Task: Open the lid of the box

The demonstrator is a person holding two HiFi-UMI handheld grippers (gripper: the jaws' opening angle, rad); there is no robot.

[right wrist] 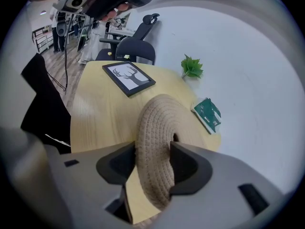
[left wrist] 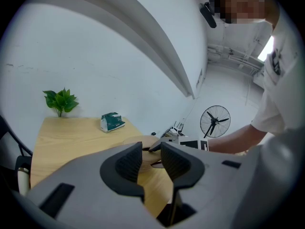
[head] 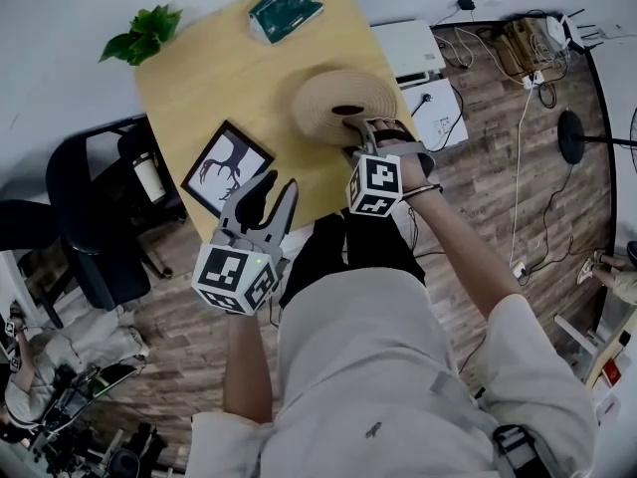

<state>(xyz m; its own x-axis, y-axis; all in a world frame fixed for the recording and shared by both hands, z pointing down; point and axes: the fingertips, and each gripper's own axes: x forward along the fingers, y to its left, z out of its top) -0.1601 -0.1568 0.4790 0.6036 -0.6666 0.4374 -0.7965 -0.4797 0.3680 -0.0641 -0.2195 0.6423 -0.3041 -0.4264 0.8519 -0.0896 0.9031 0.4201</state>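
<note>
Fingers [right wrist: 188, 166] of the right gripper [right wrist: 153, 161] pinch the woven lid [right wrist: 155, 123] by its rim, likely to tip it off the box [head: 320, 127] at the table's [head: 199, 78] 3 o'clock edge, while the left gripper [left wrist: 151, 151] waits narrowly parted and empty near 6 o'clock

The woven lid [right wrist: 159, 128] between the grey, dark-padded jaws of the right gripper [right wrist: 152, 163] is straw-tan, ringed with ribbed, dotted rows of weave. Its marker cube [head: 376, 185] shows black squares on white. Under the jaws the table [right wrist: 97, 120] is pale honey wood with fine grain. Beyond the jaws a black-framed picture [right wrist: 128, 78] shows a black deer on white. To their right lie a dark green packet [right wrist: 208, 113] with pale markings and a bright green plant [right wrist: 192, 67].
</note>
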